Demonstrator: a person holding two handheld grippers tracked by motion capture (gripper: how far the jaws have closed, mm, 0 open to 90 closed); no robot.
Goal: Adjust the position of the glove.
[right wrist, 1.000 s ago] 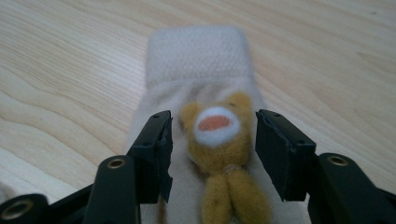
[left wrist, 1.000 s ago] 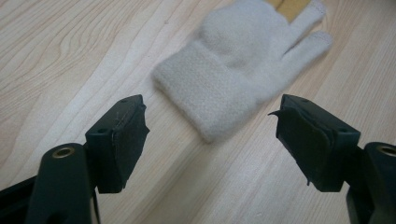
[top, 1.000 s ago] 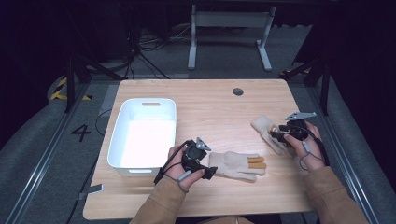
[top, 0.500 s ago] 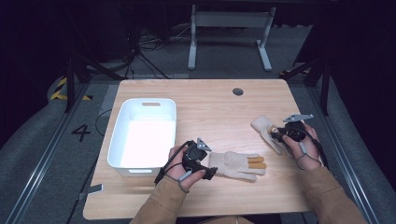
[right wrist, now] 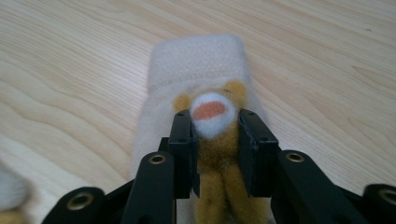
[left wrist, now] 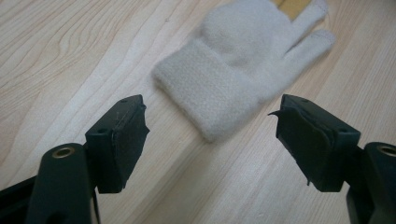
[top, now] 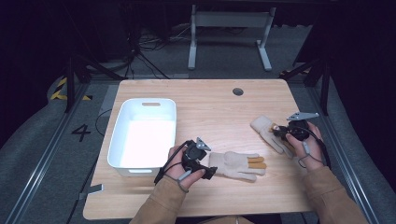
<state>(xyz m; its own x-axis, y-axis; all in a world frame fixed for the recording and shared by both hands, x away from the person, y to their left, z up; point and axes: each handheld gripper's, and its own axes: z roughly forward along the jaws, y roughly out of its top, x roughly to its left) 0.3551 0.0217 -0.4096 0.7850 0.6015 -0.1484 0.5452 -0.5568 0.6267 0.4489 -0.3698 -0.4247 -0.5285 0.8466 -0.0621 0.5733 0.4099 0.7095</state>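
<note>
Two cream knitted gloves lie on the wooden table [top: 210,107]. The near glove [top: 236,164] [left wrist: 233,70] points its cuff at my left gripper [top: 208,164] [left wrist: 210,126], which stands open just short of the cuff and touches nothing. The other glove [top: 264,127] [right wrist: 196,60] lies at the right and bears a brown plush bear face [right wrist: 211,112]. My right gripper [top: 280,132] [right wrist: 215,126] has just been closing its jaws. They now pinch that bear face and the glove under it from both sides.
A white plastic bin [top: 147,101] stands at the table's left, close to my left hand. A round cable hole [top: 237,91] sits near the far edge. Bare wood lies between the two gloves and behind them.
My right hand has edged slightly left over its glove. The left hand, the bin and both gloves lie as before.
</note>
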